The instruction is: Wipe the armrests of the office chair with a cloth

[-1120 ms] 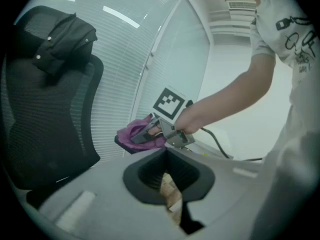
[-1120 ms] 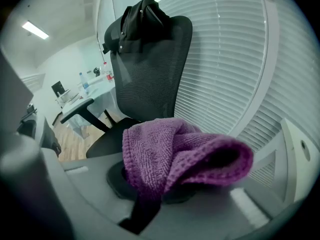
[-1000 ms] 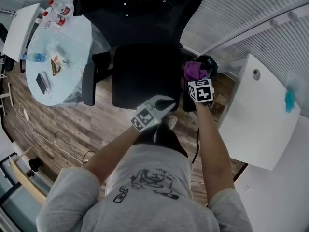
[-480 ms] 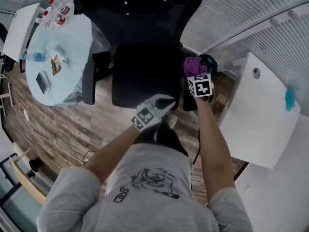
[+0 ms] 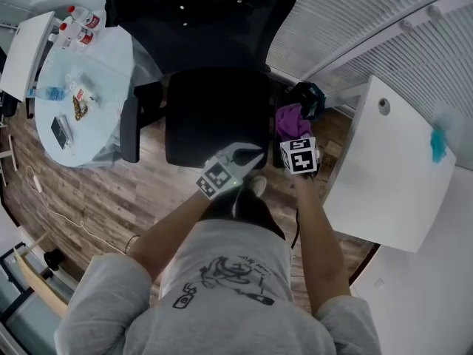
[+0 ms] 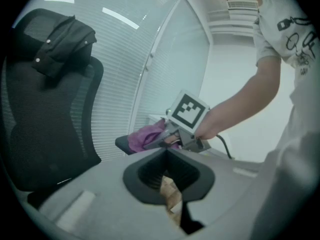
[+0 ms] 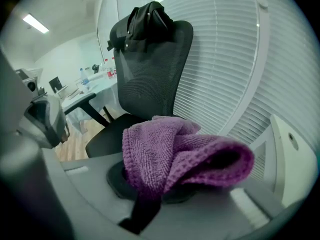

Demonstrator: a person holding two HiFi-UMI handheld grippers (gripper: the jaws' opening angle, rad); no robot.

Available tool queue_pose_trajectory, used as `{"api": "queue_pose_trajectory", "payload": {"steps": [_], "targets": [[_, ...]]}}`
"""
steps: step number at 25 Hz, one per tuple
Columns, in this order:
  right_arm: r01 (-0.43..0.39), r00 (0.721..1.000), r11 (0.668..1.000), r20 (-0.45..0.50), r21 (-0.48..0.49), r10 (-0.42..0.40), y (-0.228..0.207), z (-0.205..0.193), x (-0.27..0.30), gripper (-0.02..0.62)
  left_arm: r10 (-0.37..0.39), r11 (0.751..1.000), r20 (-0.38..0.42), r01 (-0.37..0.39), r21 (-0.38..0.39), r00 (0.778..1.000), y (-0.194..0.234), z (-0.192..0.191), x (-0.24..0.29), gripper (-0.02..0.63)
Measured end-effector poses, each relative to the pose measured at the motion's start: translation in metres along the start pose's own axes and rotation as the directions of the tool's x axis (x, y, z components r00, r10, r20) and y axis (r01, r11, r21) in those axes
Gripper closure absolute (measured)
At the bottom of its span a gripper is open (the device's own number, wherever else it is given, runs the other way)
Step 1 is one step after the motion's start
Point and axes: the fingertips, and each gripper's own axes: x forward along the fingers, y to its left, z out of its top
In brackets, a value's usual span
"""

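R gripper point(image 5: 293, 137) has its fingers clamped on a bunched purple cloth point(image 7: 170, 154); the cloth bulges up and over the fingers and droops to the R in the right gripper view. In the head view the cloth sits on the chair's point(image 5: 214, 117) armrest point(image 6: 122, 144) on the person's R side, at the seat's edge, w/ the R gripper's marker cube just behind it. The left gripper view shows the same from the side: cloth resting on top of that dark pad, R gripper angled down onto it. L gripper point(image 5: 253, 154) hangs over the seat's front R corner, near the R gripper but apart from it, fingers together w/ nothing between them, only a sliver of wood floor point(image 5: 96, 191) seen past them. The other armrest point(image 5: 131, 128) is bare, well apart from both grippers. A dark jacket point(image 5: 192, 6) is draped over the top of the backrest. To the L of the chair a round glass tabletop point(image 5: 111, 65) carries bottles point(image 5: 74, 17) and a phone point(image 5: 59, 132); to the R stands a white desk point(image 5: 392, 168), blinds behind.
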Motion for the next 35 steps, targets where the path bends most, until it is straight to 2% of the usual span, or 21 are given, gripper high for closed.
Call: {"api": "queue_pose_trajectory", "payload": {"steps": [11, 18, 24, 35], "targets": [[-0.019, 1.0, 0.999, -0.006, 0.042, 0.019, 0.045, -0.075, -0.059, 0.563, -0.023, 1.0, -0.008, 0.023, 0.007, 1.0, -0.01, 0.003, 0.009, 0.604], [-0.033, 0.999, 0.997, -0.019, 0.066, 0.034, 0.049, -0.087, -0.069, 0.563, -0.035, 0.999, -0.016, 0.035, 0.015, 0.999, -0.013, 0.003, 0.014, 0.604], [-0.035, 0.999, 0.995, -0.012, 0.098, 0.036, 0.036, -0.071, -0.054, 0.563, -0.032, 0.999, -0.012, 0.032, 0.008, 0.999, -0.01, 0.003, 0.013, 0.604], [-0.019, 1.0, 0.999, 0.0, 0.051, 0.019, -0.002, -0.009, -0.002, 0.563, -0.01, 1.0, -0.012, 0.01, -0.008, 1.0, 0.002, -0.003, 0.007, 0.604]]}}
